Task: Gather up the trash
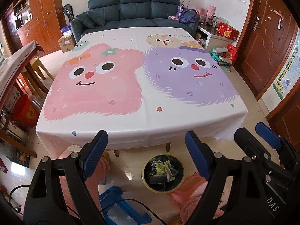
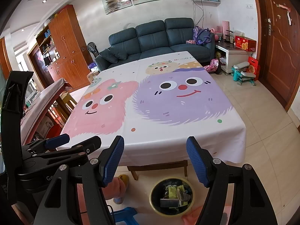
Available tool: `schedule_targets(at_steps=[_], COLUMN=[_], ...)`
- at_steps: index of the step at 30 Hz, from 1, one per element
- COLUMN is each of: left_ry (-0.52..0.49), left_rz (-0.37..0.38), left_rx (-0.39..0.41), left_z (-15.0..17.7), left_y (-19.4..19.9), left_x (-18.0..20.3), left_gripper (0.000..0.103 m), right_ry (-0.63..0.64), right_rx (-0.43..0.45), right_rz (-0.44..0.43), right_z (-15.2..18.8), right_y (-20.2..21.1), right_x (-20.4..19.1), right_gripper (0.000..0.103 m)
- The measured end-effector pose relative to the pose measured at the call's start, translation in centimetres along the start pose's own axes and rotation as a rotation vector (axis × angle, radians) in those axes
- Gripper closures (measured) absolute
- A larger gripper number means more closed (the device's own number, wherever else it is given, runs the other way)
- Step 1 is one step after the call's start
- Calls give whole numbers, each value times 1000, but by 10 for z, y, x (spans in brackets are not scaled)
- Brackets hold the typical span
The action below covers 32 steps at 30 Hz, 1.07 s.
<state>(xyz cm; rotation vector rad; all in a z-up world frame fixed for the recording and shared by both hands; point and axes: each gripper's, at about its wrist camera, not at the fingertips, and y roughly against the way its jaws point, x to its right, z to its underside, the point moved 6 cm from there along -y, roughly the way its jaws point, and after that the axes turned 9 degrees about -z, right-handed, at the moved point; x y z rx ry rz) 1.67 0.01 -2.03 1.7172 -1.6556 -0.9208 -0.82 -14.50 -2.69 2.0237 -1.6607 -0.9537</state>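
Above the trash bin (image 1: 162, 172), both tools (image 1: 146, 146) (image 2: 155, 151) gape wide, empty.

The left tongs (image 1: 146, 146) hang with their blue pads wide apart and nothing between them, just short of the near edge of the bench (image 1: 131, 129). A cloth printed with a pink and a purple furry face covers the bench. Below, on the tiled floor, stands a round bin (image 1: 162, 171) with a yellow rim — papers and wrappers lie inside it. The right tongs (image 1: 262, 136) show at the right edge, also spread. A dark blue sofa (image 1: 135, 9) stands behind the bench.
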Motion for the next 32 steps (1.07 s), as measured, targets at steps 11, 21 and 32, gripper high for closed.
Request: schedule_targets(at_steps=[11, 21, 32], left_ry=[-4, -3, -5], left_rz=[-2, -7, -6], left_rx=[-8, -9, -9], left_z=[2, 4, 4], left_y=[-2, -3, -3], left_x=[-1, -2, -1], left_gripper=[20, 20, 20], right_ry=[-2, -4, -4], right_rx=[-1, 0, -2], right_rz=[2, 1, 0], right_z=[-1, -1, 0], right_y=[-1, -1, -2], right_x=[-1, -1, -1], right_gripper=[33, 33, 33])
